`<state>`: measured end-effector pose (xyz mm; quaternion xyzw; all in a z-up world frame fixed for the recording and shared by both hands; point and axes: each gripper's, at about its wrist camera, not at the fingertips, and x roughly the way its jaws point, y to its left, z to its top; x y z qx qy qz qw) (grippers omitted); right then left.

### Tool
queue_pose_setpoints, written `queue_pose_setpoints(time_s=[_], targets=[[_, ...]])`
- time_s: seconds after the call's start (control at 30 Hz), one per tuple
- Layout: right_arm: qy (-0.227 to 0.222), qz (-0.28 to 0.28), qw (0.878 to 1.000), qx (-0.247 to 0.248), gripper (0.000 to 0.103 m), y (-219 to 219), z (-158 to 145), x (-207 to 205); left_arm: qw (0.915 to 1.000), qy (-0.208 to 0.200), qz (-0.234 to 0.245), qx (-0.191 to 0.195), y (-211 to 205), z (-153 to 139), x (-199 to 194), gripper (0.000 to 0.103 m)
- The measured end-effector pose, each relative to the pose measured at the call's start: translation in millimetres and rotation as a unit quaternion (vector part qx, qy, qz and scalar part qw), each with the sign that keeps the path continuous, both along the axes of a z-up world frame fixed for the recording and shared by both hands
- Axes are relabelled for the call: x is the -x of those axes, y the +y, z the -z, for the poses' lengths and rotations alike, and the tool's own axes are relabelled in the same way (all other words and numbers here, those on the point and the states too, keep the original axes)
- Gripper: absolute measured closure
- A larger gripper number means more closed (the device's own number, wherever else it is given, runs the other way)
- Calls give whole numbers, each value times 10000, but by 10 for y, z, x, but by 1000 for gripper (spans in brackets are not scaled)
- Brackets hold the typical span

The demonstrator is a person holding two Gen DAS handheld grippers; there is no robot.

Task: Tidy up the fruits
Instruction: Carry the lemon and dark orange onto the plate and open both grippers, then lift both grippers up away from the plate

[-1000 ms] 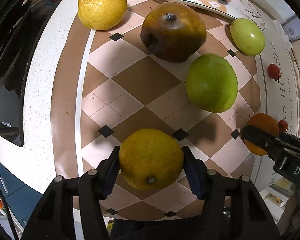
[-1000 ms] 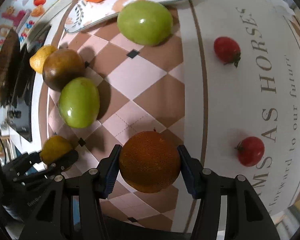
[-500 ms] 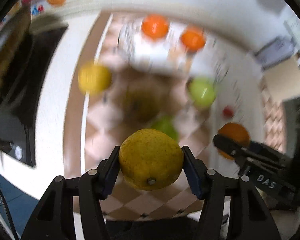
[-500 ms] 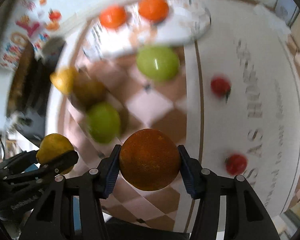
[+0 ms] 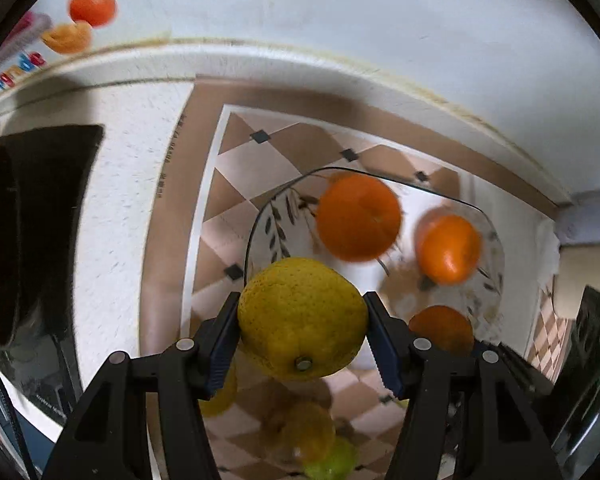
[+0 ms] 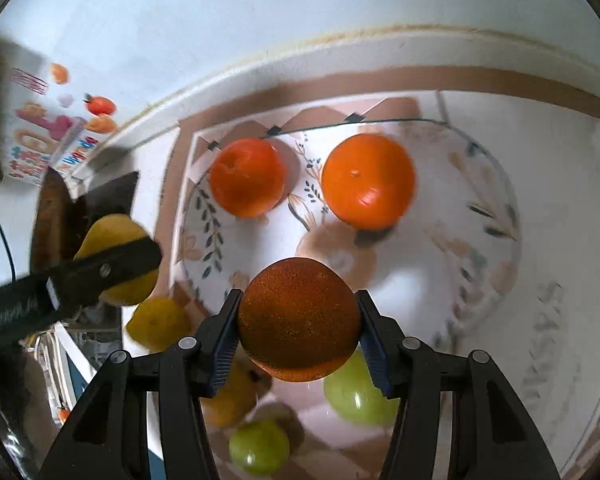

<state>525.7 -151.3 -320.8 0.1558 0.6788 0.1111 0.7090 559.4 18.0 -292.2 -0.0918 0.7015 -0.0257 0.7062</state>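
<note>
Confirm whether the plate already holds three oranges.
No: only two oranges rest on the plate; the third, darker orange is in the right gripper's jaws.

Bright, even indoor light, soft shadows under the 2 oranges (image 6: 367, 181) on the plate (image 6: 452, 264), heavy fisheye bending with black corner vignette, motion blur on background fruit, held lemon (image 5: 302, 318) sharp

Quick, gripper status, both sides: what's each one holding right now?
Left gripper: closed on the yellow citrus fruit.
Right gripper: closed on the dark orange.
</note>
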Motion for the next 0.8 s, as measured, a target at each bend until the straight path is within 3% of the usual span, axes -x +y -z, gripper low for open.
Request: queue_pose_setpoints(time_s=[0.33, 0.43, 0.6, 0.67, 0.73, 0.8], targets=[[445, -205, 9988, -1, 44, 152, 399, -234, 9990, 413, -23, -143, -26, 334, -138, 46], [511, -218, 9984, -32, 43, 154, 413, -262, 9989, 440, -77, -167, -21, 344, -161, 45], [528, -255, 9983, -73, 30, 143, 352, -272, 9992, 366, -95, -90, -25, 253, -200, 45], [515, -277, 9983, -50, 29, 126, 298, -257, 9993, 340, -95, -100, -53, 171, -239, 45], [491, -292, 9984, 22, 26, 83, 225, -227, 9994, 299, -84, -132, -45, 96, -212, 41], [450, -306, 9985, 113, 15, 41, 146, -187, 9995, 249, -59, -204, -21, 25, -163, 23]])
